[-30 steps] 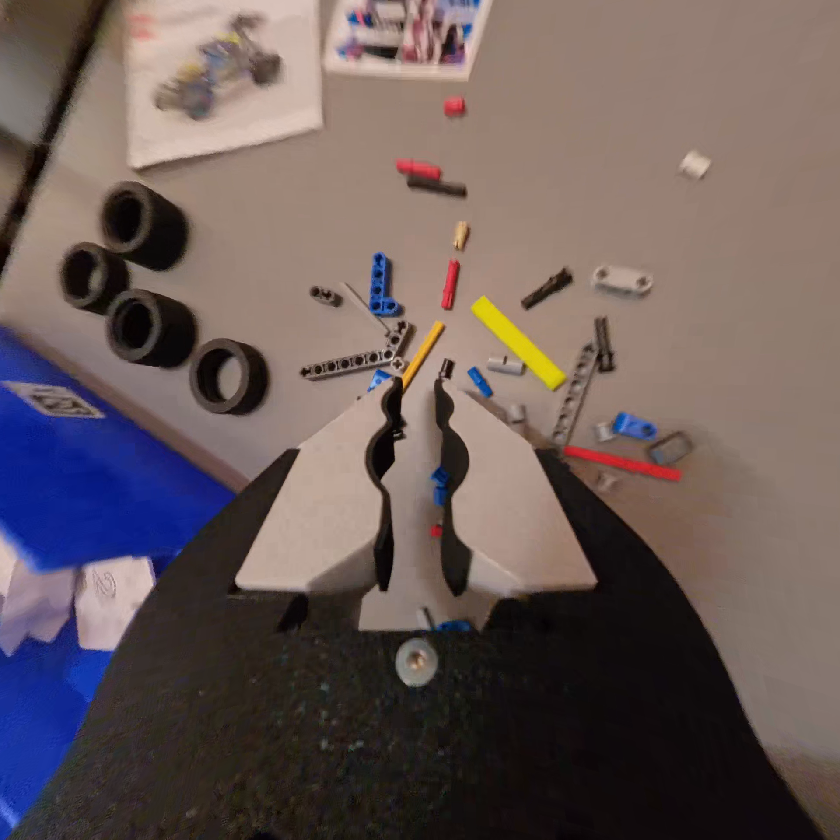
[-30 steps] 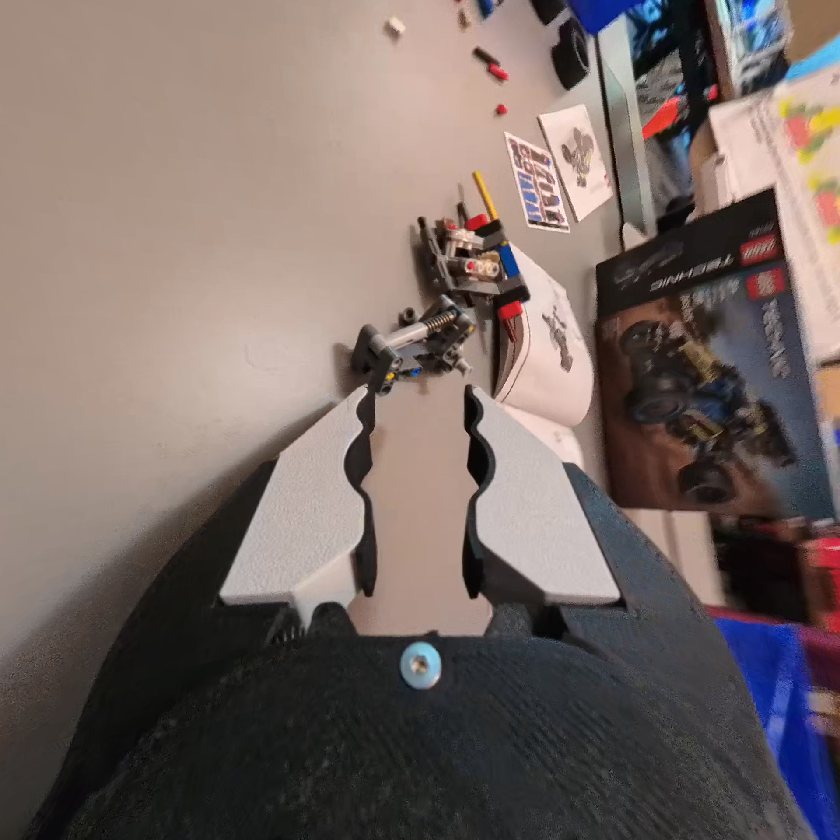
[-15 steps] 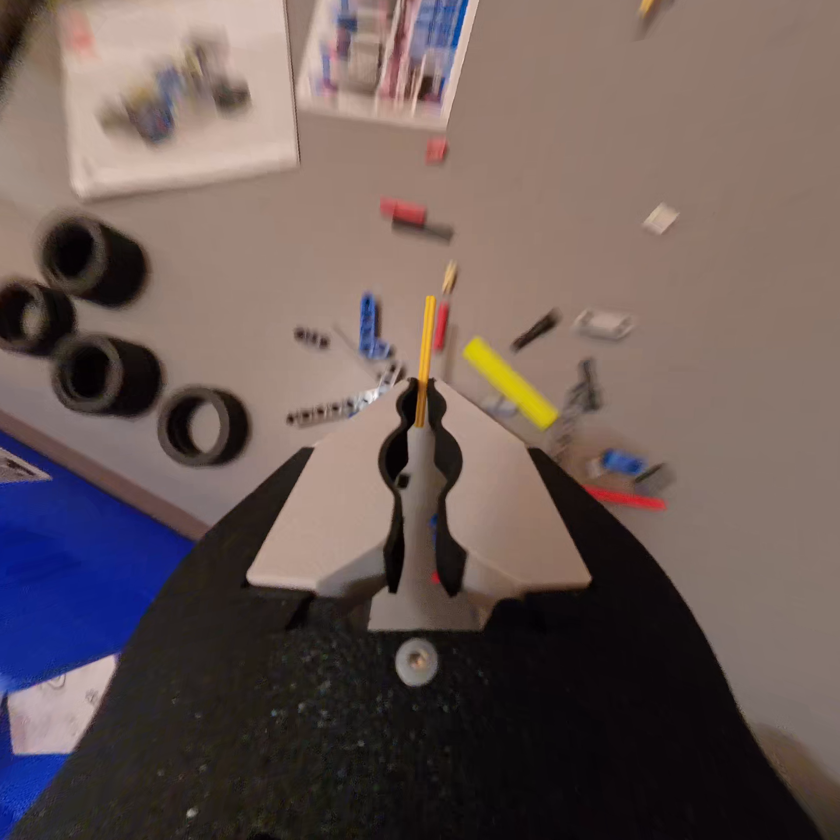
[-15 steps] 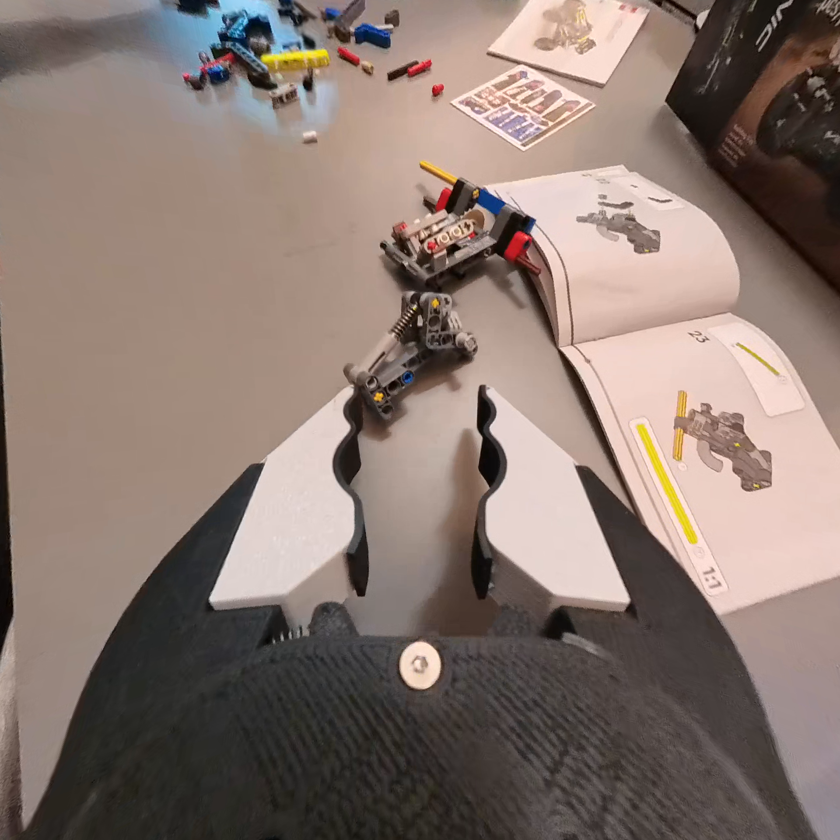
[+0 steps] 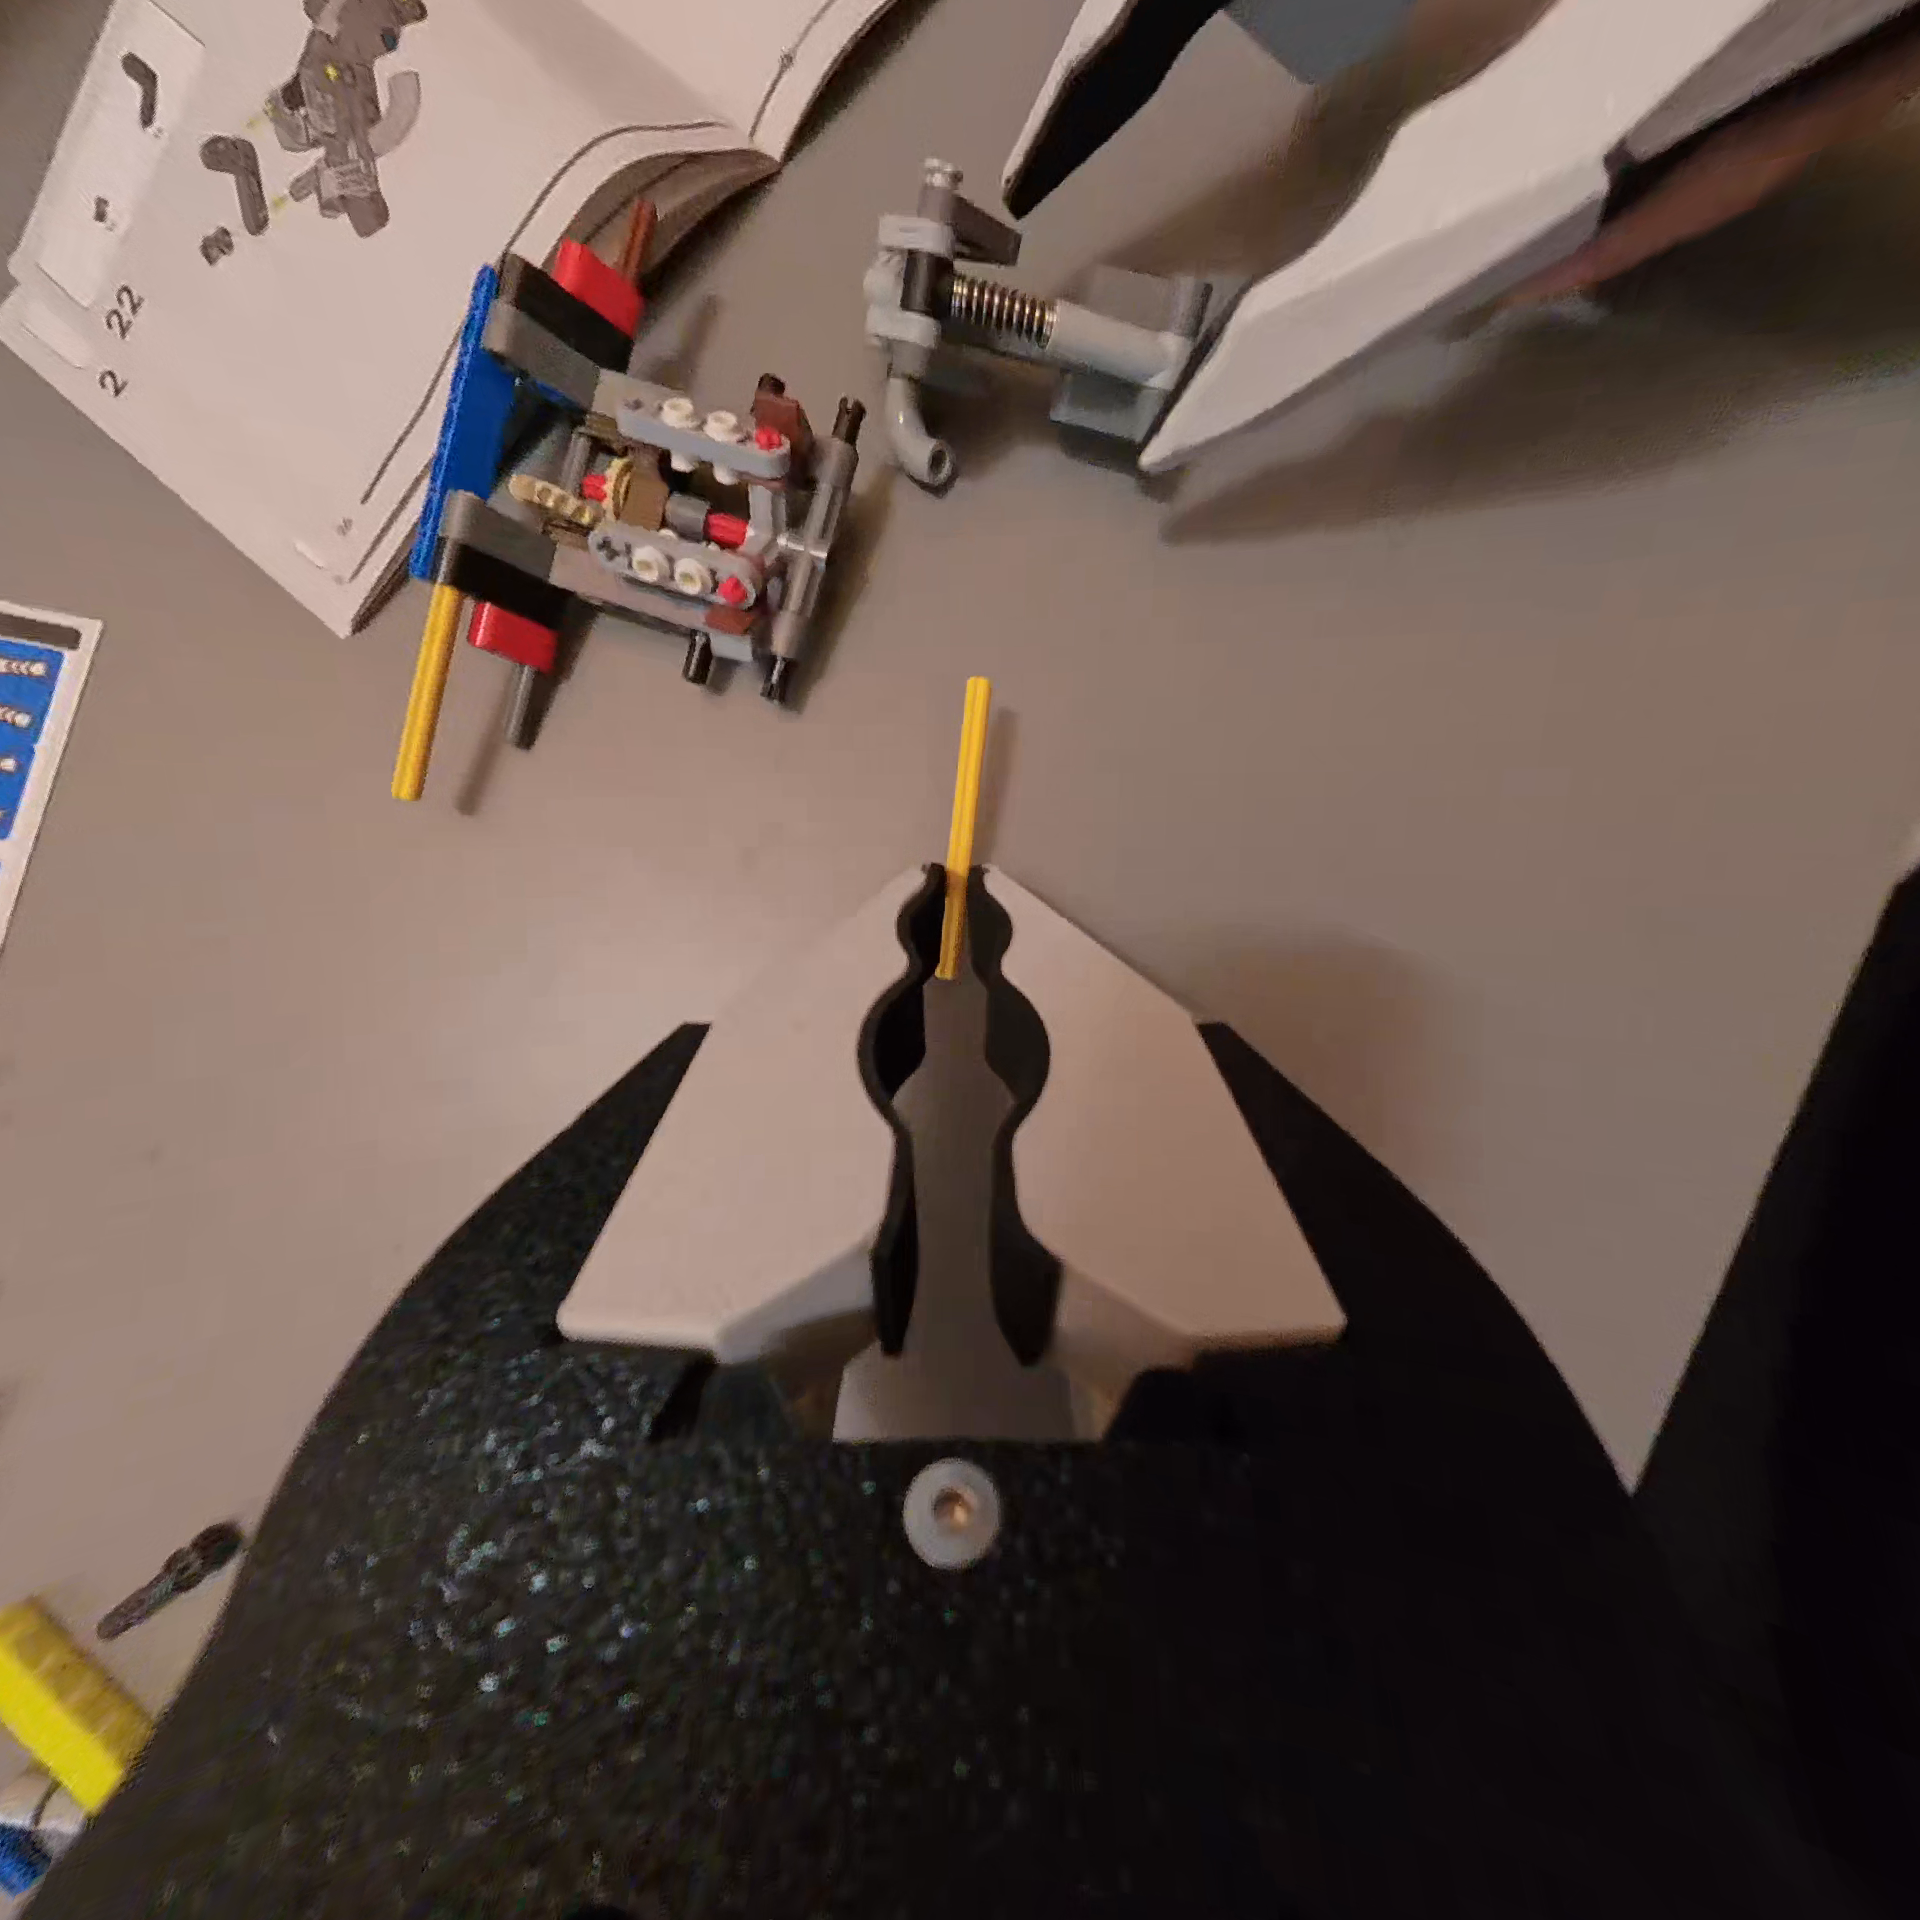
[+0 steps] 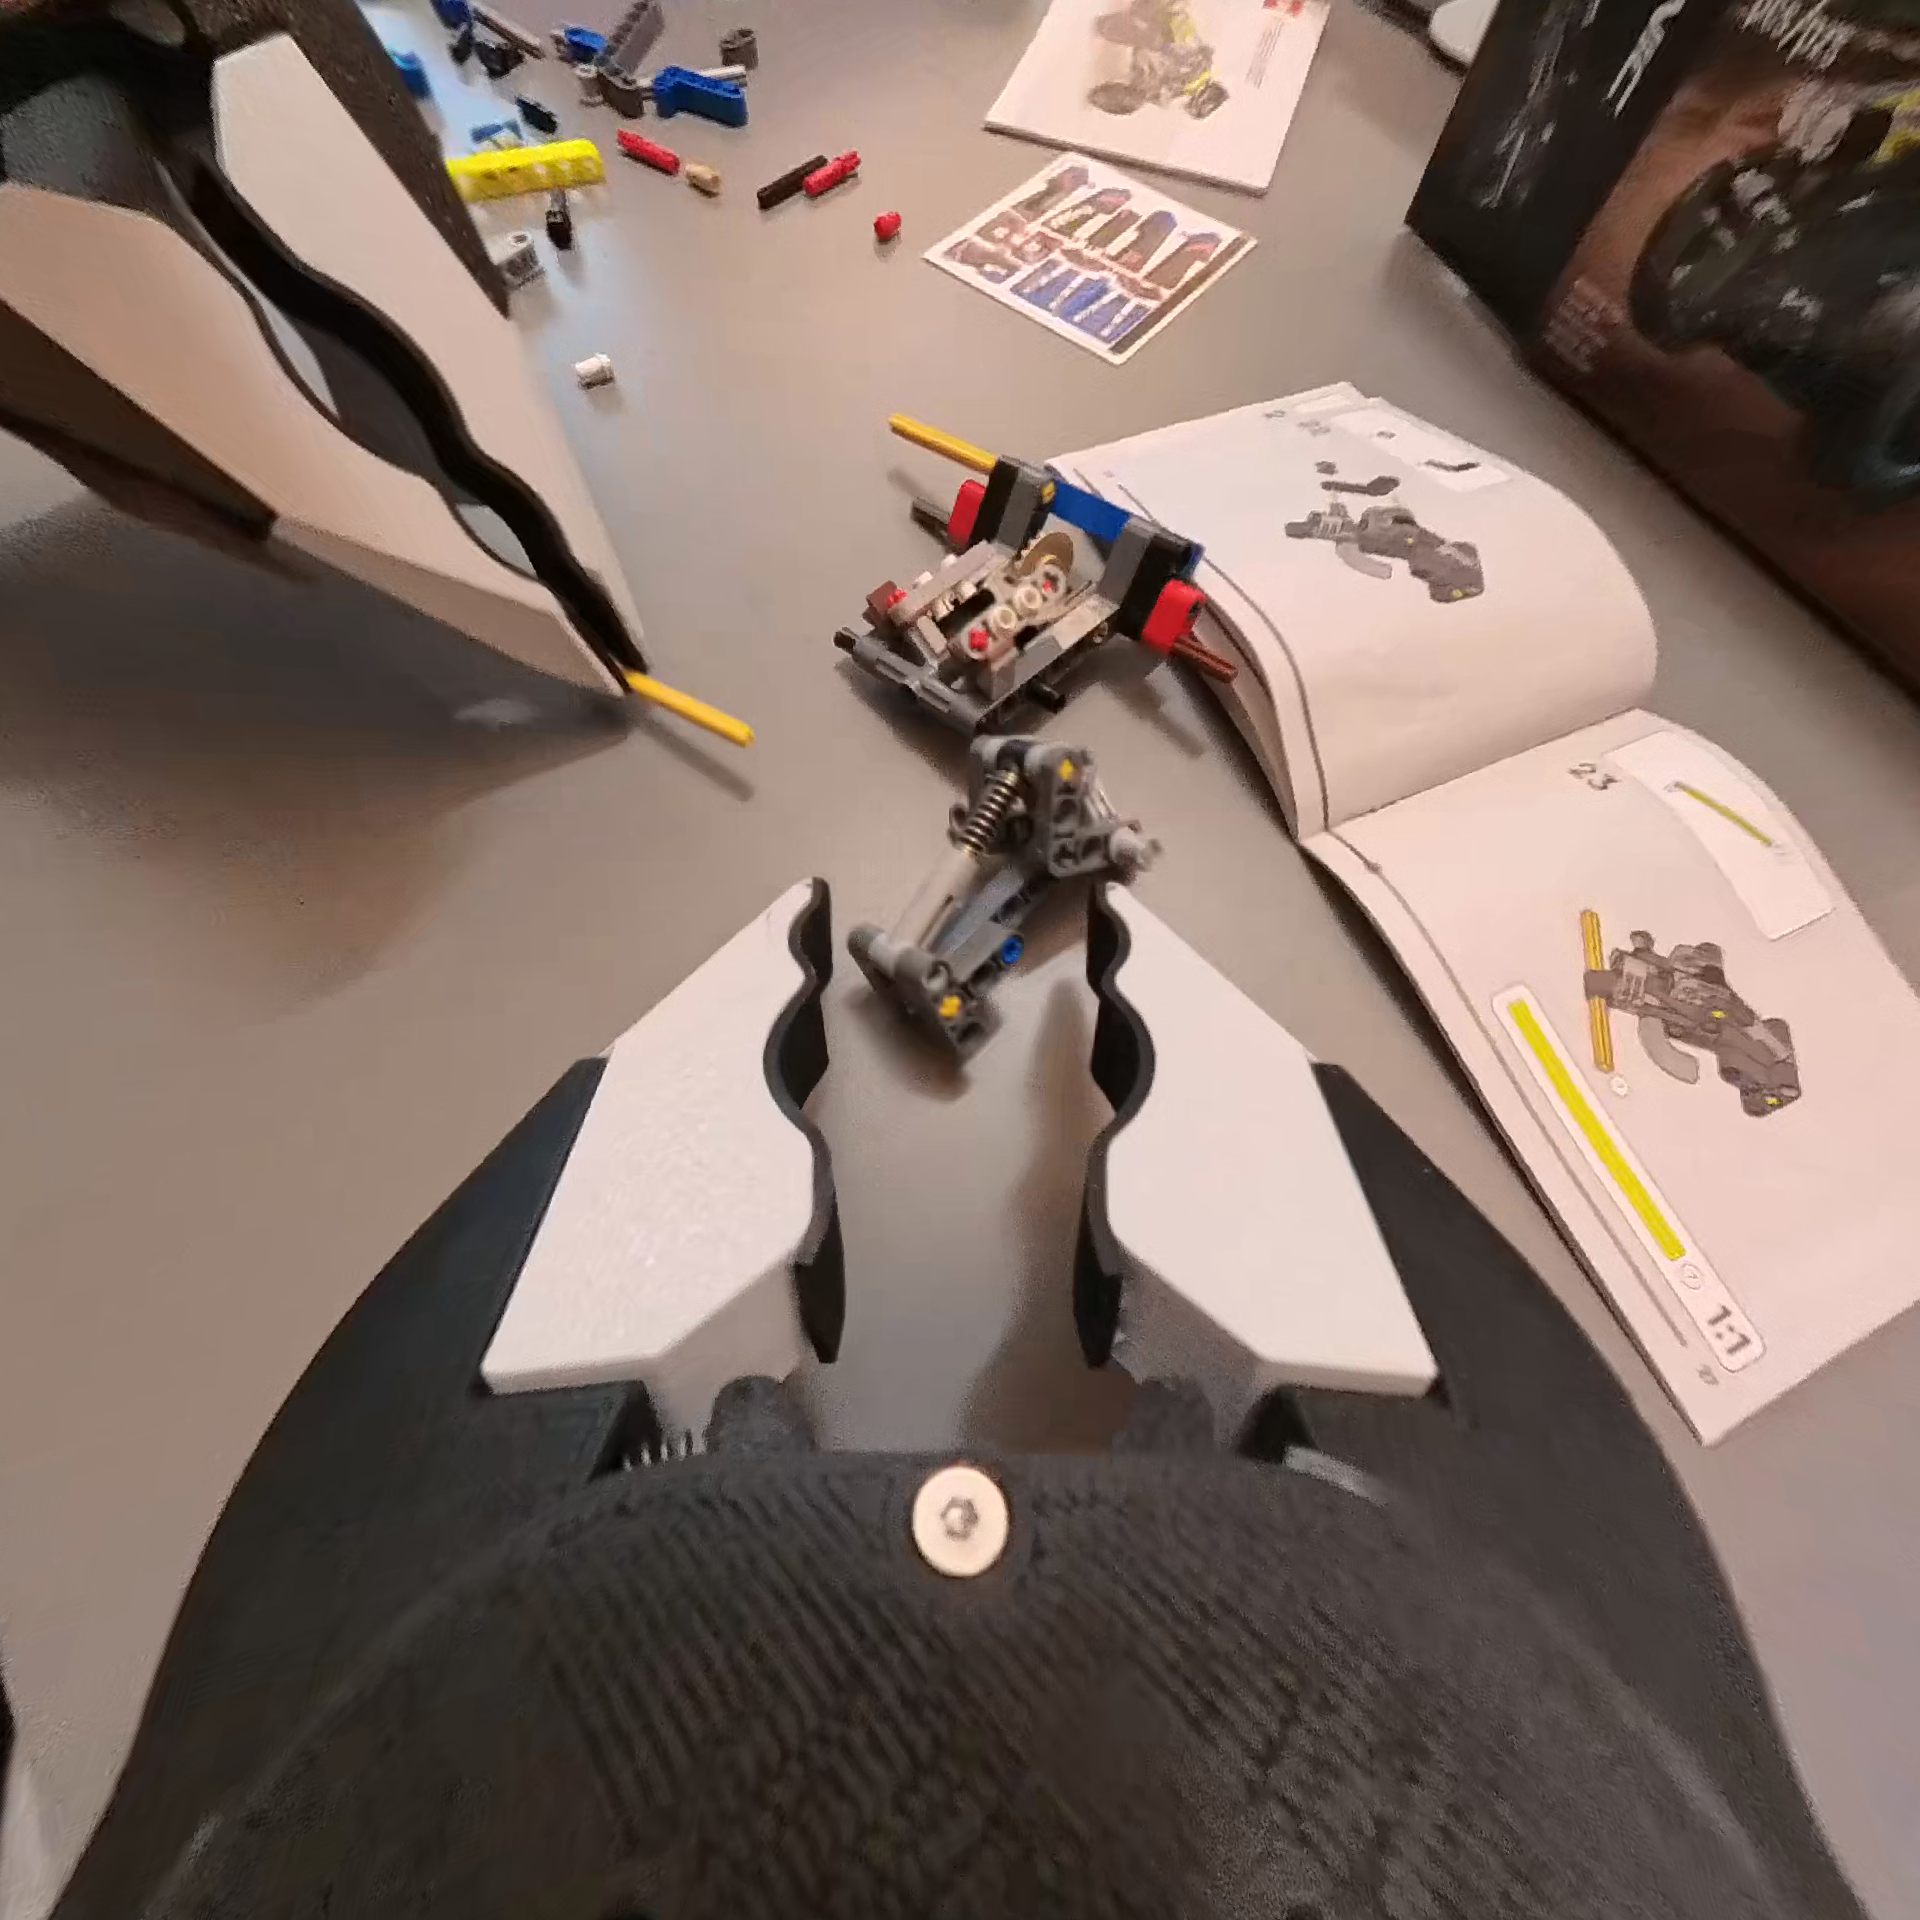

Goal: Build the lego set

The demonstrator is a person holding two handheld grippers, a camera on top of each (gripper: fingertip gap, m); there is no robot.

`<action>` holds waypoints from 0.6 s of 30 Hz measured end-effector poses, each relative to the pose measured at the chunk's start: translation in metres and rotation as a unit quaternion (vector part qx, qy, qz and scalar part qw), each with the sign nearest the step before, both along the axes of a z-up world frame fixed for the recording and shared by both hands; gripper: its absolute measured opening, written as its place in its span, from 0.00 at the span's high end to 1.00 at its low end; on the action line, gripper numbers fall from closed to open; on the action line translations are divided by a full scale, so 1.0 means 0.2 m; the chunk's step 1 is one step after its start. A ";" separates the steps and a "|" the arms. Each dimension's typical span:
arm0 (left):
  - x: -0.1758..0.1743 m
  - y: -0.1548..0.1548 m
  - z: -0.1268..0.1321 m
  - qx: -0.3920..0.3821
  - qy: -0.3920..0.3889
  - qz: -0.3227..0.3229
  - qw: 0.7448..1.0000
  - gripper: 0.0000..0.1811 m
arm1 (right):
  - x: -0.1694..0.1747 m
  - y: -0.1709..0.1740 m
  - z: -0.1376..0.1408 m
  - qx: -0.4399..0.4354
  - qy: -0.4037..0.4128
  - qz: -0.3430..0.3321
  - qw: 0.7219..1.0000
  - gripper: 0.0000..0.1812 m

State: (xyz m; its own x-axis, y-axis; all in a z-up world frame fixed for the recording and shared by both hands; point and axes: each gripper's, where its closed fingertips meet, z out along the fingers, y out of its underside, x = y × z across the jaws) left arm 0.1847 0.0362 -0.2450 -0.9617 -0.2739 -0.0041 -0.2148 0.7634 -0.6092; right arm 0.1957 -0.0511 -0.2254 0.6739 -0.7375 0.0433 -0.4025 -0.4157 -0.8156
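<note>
My left gripper [image 5: 954, 875] is shut on a thin yellow axle [image 5: 968, 790] that sticks out ahead of its tips; the axle also shows in the right wrist view [image 6: 691, 711], held just above the grey table. My right gripper [image 6: 961, 906] is open, its fingers on either side of a small grey suspension assembly with a spring [image 6: 997, 894], which lies on the table; that assembly also shows in the left wrist view [image 5: 1023, 322]. A larger chassis assembly [image 6: 1023, 603] with blue, red and black parts and its own yellow axle lies beyond, also in the left wrist view [image 5: 623, 499].
An open instruction booklet [image 6: 1455, 727] lies to the right of the assemblies. A sticker sheet [image 6: 1089, 255], a leaflet [image 6: 1164, 88] and a pile of loose parts with a yellow beam [image 6: 525, 168] lie farther back. The set's box [image 6: 1714, 208] stands at the far right.
My left gripper closed on the yellow axle in the parts pile, lifted it and carried it over to the assemblies. My right gripper swung round and came down around the spring assembly, still open.
</note>
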 end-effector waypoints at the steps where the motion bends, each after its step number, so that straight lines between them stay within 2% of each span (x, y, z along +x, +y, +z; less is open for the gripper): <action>1: 0.00 -0.01 -0.01 0.008 -0.010 -0.002 1.000 1.00 | 0.01 0.01 -0.01 -0.009 -0.009 -0.010 1.000 0.75; 3: 0.01 -0.02 -0.03 0.016 -0.029 -0.002 0.999 0.98 | 0.03 0.01 -0.05 -0.035 -0.015 -0.021 0.999 0.78; 5: 0.01 -0.02 -0.03 0.010 -0.029 -0.001 1.000 0.93 | 0.02 -0.01 -0.06 -0.048 -0.006 -0.009 0.999 0.84; 7: -0.01 0.01 -0.03 0.004 -0.021 -0.002 1.000 0.92 | -0.02 -0.05 -0.06 -0.041 0.014 0.007 0.999 0.86; 9: -0.02 0.04 -0.03 -0.006 -0.008 -0.007 1.000 0.91 | -0.06 -0.12 -0.06 -0.018 0.054 0.016 0.998 0.83; 10: -0.03 0.04 -0.03 -0.011 -0.006 -0.014 1.000 0.91 | -0.06 -0.16 -0.04 -0.005 0.054 0.009 0.998 0.84; 13: -0.03 0.04 -0.03 -0.014 -0.012 -0.028 0.999 0.90 | -0.09 -0.21 0.02 0.043 0.063 0.012 0.997 0.78; 15: -0.02 0.03 -0.03 -0.013 -0.010 -0.029 0.999 0.89 | -0.08 -0.24 0.06 0.021 0.033 0.007 0.999 0.76; 18: -0.02 0.02 -0.03 -0.023 -0.006 -0.037 0.999 0.89 | -0.05 -0.20 0.10 -0.064 -0.055 0.053 0.995 0.81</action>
